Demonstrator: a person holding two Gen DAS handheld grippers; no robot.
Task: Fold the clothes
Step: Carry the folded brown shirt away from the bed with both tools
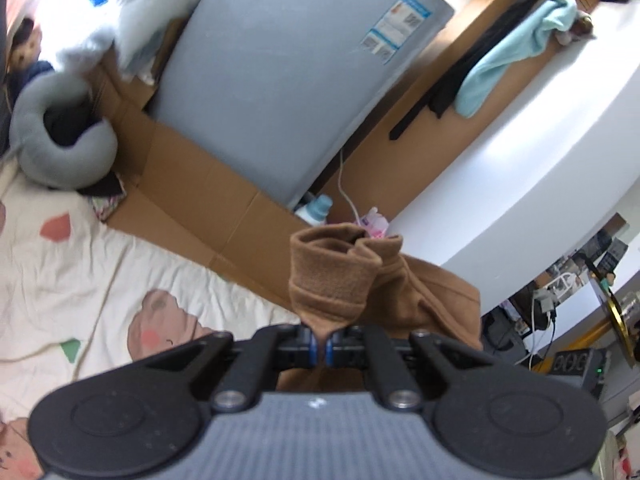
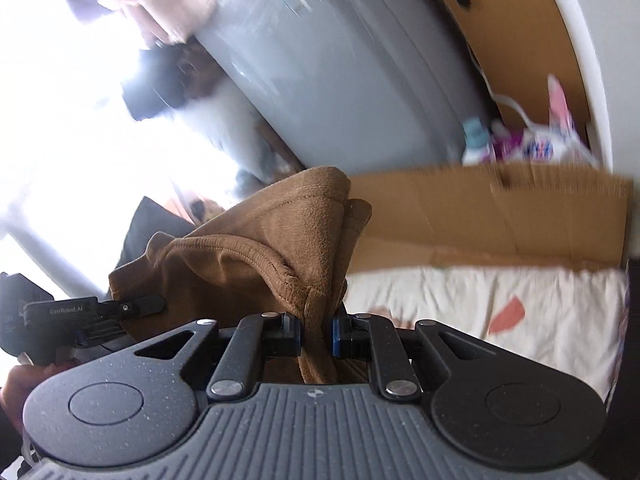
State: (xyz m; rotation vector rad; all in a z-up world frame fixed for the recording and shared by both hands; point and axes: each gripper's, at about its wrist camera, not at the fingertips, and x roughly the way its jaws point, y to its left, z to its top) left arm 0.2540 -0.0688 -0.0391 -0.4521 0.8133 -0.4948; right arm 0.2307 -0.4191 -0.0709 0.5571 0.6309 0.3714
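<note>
- The left gripper (image 1: 322, 346) pinches a ribbed cuff of a brown sweatshirt (image 1: 340, 280), pads nearly meeting on the fabric.
- The right gripper (image 2: 316, 334) clamps a thicker, hemmed fold of the same brown sweatshirt (image 2: 272, 236).
- The garment hangs above a cartoon-print bedsheet (image 1: 100, 272), beside flattened cardboard (image 1: 192, 184) and a grey appliance (image 1: 280, 80).

Left gripper (image 1: 321, 350): matte black body, ribbed grey centre panel with a small white mark, two round black side discs.
Left linkage: black bars on silver pivot screws; blue-edged finger pads (image 1: 313, 349).
Right gripper (image 2: 316, 334): same black-and-grey build, speckled with pale dust; blue pads (image 2: 335, 330).
Marking: pale "GenRobot.AI" lettering on the left gripper's black side, seen from the right wrist.
</note>
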